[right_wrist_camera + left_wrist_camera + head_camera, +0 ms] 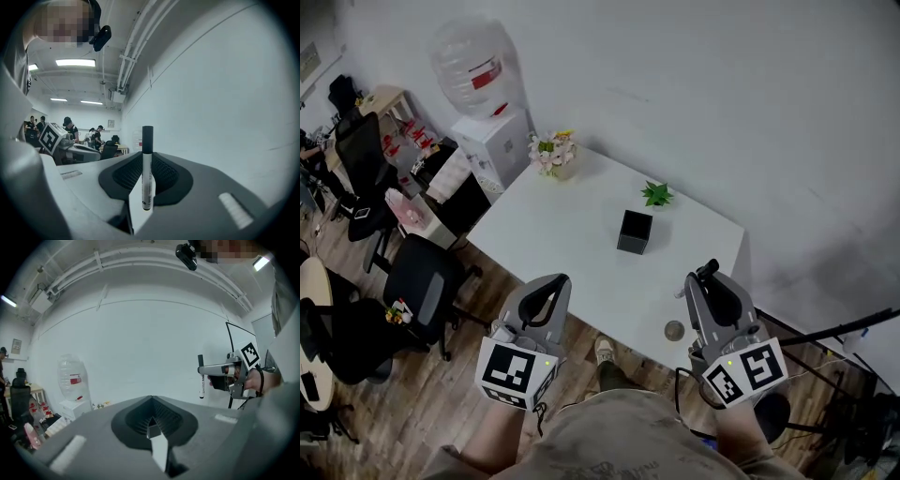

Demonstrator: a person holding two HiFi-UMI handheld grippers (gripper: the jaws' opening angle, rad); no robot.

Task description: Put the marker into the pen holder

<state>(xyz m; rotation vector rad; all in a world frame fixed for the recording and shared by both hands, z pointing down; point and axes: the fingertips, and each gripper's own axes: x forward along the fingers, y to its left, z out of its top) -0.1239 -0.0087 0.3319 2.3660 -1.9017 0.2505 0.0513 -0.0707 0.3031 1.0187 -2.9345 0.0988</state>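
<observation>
The white marker (147, 180) with a black cap stands upright between the jaws of my right gripper (145, 190), which is shut on it. In the head view that gripper (706, 282) hovers over the table's near right edge, and the marker's cap (709, 270) sticks up from it. The black square pen holder (635, 232) stands on the white table (562, 234), beyond and to the left of the right gripper. My left gripper (550, 288) hangs at the near left edge, shut with nothing in it (152, 422). The left gripper view shows the held marker (201, 380) from the side.
A small green plant (656, 194) and a flower pot (553, 154) stand at the table's far side. A round coin-like disc (674, 330) lies near the front edge. A water dispenser (487, 112) and office chairs (422, 277) are to the left. A wall runs behind the table.
</observation>
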